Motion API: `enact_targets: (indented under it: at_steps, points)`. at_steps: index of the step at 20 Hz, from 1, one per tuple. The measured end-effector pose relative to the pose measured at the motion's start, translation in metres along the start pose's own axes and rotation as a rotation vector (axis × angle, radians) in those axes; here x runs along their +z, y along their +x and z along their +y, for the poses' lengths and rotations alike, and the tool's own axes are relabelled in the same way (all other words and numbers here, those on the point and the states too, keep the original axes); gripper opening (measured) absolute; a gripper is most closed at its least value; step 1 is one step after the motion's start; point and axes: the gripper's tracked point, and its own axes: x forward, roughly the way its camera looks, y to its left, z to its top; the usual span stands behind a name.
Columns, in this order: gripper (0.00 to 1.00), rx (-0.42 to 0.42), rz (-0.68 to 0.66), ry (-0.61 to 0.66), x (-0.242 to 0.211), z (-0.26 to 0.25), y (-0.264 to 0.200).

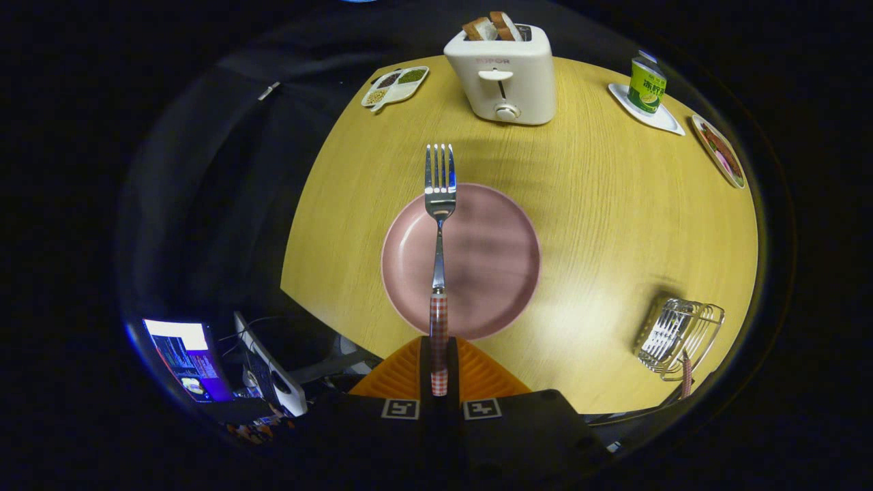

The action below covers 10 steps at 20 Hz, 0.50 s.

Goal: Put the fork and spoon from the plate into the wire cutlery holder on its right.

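My gripper [439,372] is shut on the checked red-and-white handle of a steel fork [439,225]. The fork points straight ahead with its tines up, lifted above a pink round plate [491,266] that lies bare on the wooden table. The wire cutlery holder [678,335] stands to the right of the plate, near the table's front edge. A checked red-and-white handle [686,380] sticks out of the holder on the near side; I cannot see what utensil it belongs to.
Beyond the plate stands a white toaster [503,71] with two bread slices. A divided snack dish [395,85] is at the far left, a green can [646,85] on a white coaster and a patterned plate [718,150] at the far right. A laptop [187,358] sits below the table's left edge.
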Motion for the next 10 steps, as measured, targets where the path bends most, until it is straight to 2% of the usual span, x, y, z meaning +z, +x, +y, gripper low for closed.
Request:
enact_targets:
  at_steps: [4, 10]
  points:
    - [0.09, -0.001, 0.002, -0.011, -0.024, -0.03, -0.066]
    - [0.08, -0.137, 0.139, -0.023, -0.074, -0.123, -0.146]
